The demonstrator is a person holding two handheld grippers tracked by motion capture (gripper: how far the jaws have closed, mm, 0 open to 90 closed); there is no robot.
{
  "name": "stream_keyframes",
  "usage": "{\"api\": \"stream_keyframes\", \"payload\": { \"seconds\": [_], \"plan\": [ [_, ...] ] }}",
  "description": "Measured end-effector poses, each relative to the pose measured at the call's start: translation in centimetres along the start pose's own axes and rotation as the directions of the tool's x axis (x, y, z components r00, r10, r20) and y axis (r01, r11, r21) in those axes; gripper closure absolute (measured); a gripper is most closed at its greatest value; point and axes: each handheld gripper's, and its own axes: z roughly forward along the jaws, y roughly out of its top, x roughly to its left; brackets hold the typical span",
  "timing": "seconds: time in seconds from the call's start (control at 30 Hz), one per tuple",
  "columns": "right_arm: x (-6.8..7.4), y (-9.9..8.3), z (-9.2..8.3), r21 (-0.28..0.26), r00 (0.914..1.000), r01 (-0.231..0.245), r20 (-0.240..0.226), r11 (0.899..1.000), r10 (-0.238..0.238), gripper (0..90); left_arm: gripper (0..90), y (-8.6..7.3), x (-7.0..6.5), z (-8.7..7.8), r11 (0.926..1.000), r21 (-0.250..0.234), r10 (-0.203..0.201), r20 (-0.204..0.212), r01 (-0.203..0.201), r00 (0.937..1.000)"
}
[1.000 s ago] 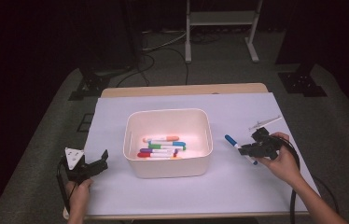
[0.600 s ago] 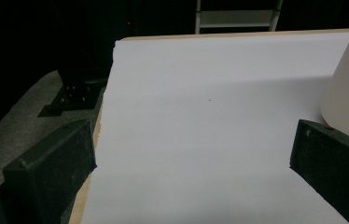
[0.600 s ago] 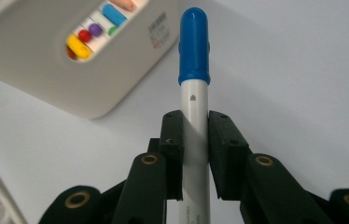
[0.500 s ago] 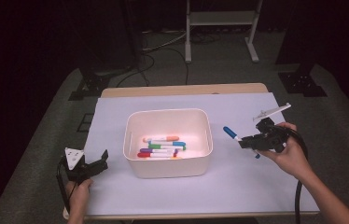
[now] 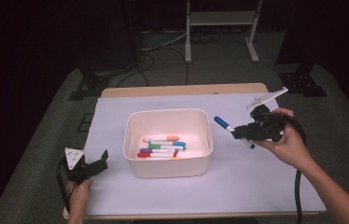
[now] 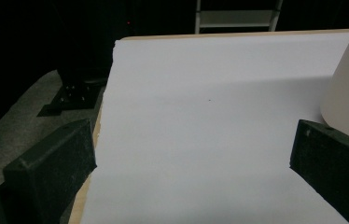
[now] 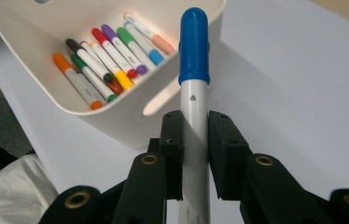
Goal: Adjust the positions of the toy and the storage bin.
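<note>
A white marker with a blue cap (image 7: 194, 79) is clamped between the jaws of my right gripper (image 7: 195, 135), cap pointing toward the white bin (image 7: 130, 116). From above, that gripper (image 5: 246, 132) hangs in the air just right of the bin (image 5: 168, 165), with the blue-capped marker (image 5: 231, 130) sticking out toward it. Several coloured markers (image 5: 163, 145) lie in the bin. My left gripper (image 5: 93, 164) rests at the table's front left corner, jaws wide apart with nothing between them; its fingers (image 6: 53, 168) frame bare white table.
The white tabletop (image 5: 256, 186) spreads around the bin, with a wooden edge at the back. A metal stand (image 5: 221, 18) and dark floor with cables lie behind the table. A white sleeve (image 7: 14, 196) shows low in the right gripper view.
My right gripper has risen off the table with the blue-capped marker and drifted slightly toward the bin. The left gripper has stayed put.
</note>
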Motion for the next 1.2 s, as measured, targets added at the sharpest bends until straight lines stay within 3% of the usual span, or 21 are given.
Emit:
{"api": "stream_keyframes", "payload": {
  "seconds": [0.3,0.53,0.67,0.7,0.73,0.83,1.07,1.2],
  "plan": [
    [2.6,2.6,0.9,-0.003,0.994,0.076,-0.078,0.997,-0.076,75.6,0.0,0.0,0.0,0.0,1.0,0.0,-0.001,0.0,0.001,1.0],
    [4.3,4.2,2.0,-0.003,0.9826,0.136,-0.128,0.991,-0.135,75.6,0.0,0.0,0.0,0.0,1.0,0.001,-0.001,0.001,0.001,1.0],
    [5.4,5.2,2.8,0.002,0.9733,0.165,-0.162,0.986,-0.162,75.6,0.0,0.0,0.1,0.0,1.0,0.003,0.0,0.002,0.0,1.0],
    [5.9,5.7,3.5,0.001,0.967,0.19,-0.173,0.982,-0.187,75.6,0.0,0.0,0.1,0.0,1.0,0.004,-0.003,0.003,0.003,1.0],
    [5.9,5.7,3.5,0.001,0.967,0.19,-0.173,0.982,-0.187,75.6,0.0,0.0,0.1,0.0,1.0,0.004,-0.003,0.003,0.003,1.0],
    [6.7,6.5,4.9,0.002,0.9541,0.221,-0.208,0.975,-0.216,75.6,0.0,0.0,0.1,0.0,1.0,0.003,-0.003,0.003,0.003,1.0],
    [7.9,7.5,7.8,0.009,0.9321,0.26,-0.263,0.965,-0.249,75.5,0.0,0.0,0.1,0.0,1.0,0.002,-0.001,0.003,0.001,1.0],
    [8.3,7.9,9.0,0.013,0.925,0.27,-0.281,0.963,-0.255,75.5,0.0,0.0,0.0,0.0,1.0,-0.002,-0.005,0.002,0.005,1.0]
  ]
}}
